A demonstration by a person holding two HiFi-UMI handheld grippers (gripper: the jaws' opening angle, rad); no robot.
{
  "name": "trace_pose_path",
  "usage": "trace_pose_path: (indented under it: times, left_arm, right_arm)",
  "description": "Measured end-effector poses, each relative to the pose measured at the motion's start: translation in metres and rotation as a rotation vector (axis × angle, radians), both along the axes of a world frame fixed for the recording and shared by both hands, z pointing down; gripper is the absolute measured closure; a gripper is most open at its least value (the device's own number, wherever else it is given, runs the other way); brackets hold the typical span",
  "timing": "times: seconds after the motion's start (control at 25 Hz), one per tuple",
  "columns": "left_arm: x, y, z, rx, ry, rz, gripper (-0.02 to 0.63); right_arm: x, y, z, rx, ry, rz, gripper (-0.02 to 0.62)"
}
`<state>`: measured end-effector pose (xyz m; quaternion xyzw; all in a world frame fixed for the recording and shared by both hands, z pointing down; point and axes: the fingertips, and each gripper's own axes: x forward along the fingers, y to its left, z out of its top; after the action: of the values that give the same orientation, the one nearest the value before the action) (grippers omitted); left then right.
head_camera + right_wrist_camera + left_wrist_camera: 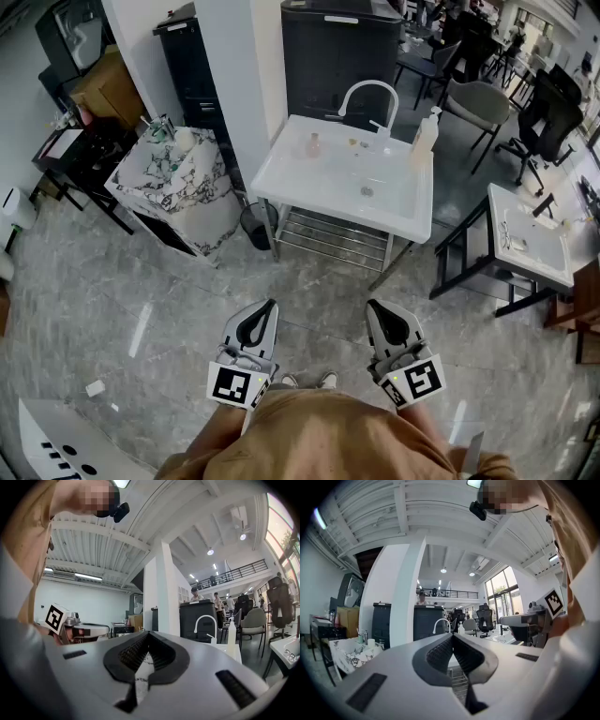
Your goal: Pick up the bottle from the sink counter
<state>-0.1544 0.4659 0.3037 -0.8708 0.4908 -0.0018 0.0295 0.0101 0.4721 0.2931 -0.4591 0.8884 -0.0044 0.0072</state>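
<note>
A white pump bottle stands upright at the back right corner of the white sink counter, right of the curved white faucet. A small pink bottle stands near the back left. Both grippers are held low by the person's body, well short of the sink. My left gripper is shut with nothing in it, and so is my right gripper. In the left gripper view the pump bottle shows far off beyond the closed jaws. The right gripper view has the same bottle to the right of the faucet.
A marble-patterned table with small items stands left of the sink, and a dark bin sits between them. A black cabinet is behind the sink. Another white counter and office chairs are on the right. Grey floor lies between me and the sink.
</note>
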Motion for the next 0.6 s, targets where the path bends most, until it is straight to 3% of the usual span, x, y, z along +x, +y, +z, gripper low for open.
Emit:
trace_pose_path:
  times: [0.6]
  left_arm:
    - [0.03, -0.004, 0.004, 0.0, -0.015, -0.035, 0.604]
  right_arm:
    - [0.031, -0.011, 0.007, -0.011, -0.036, -0.028, 0.592]
